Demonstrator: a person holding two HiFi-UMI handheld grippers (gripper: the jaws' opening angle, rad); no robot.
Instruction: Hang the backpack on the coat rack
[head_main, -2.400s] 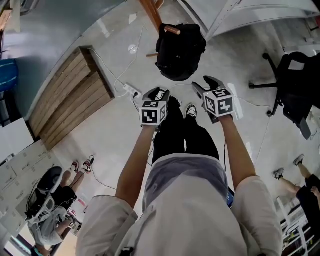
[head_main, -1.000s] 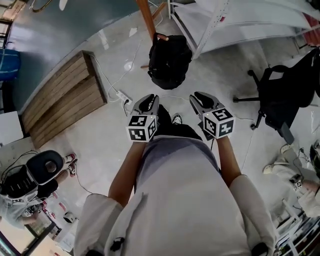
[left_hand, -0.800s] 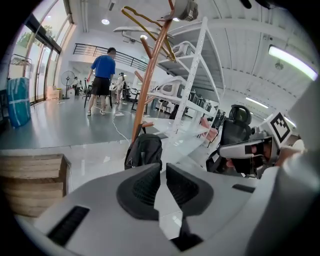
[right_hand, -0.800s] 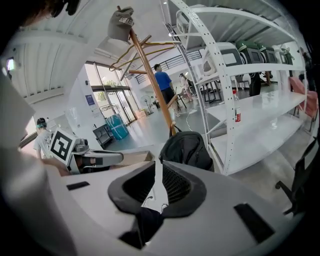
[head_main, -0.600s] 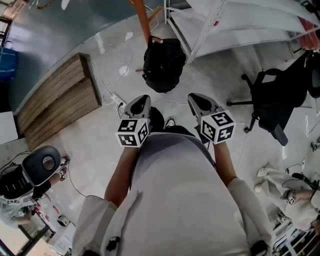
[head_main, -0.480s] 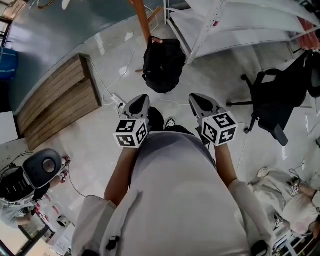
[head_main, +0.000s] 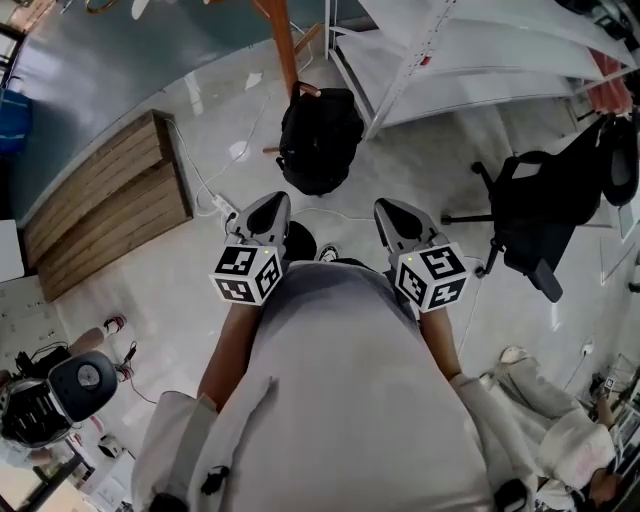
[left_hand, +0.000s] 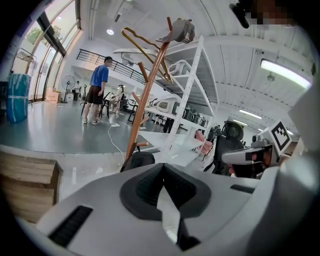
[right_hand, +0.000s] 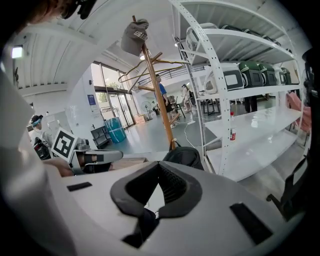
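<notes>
Backpack (head_main: 320, 140), black, on the floor at the foot of the coat rack (head_main: 283, 40), just beside its wooden pole and ahead of both grippers. In the left gripper view the backpack (left_hand: 139, 159) shows just above the jaw housing, beside the base of the coat rack (left_hand: 147, 90). In the right gripper view the backpack (right_hand: 184, 156) stands between the pole of the coat rack (right_hand: 161, 95) and the shelving.

Hands: both forearms bent and held forward of the torso, side by side and well apart from the backpack. The left gripper (head_main: 268, 208) and right gripper (head_main: 392, 212) point ahead and slightly downward toward it. The jaws of the left gripper have just been closing and now meet with nothing between them. The jaws of the right gripper are likewise together and empty.

Room: pale glossy floor (head_main: 180, 290); a slatted wooden platform (head_main: 105, 215) to the left; a white power strip (head_main: 222, 206) with its cable near the platform; white metal shelving (head_main: 450, 60) to the right of the rack; a black office chair (head_main: 540, 220) further right. A grey cap (left_hand: 181, 31) sits on top of the rack. A person in a blue shirt (left_hand: 98, 87) stands in the background of the left gripper view.
</notes>
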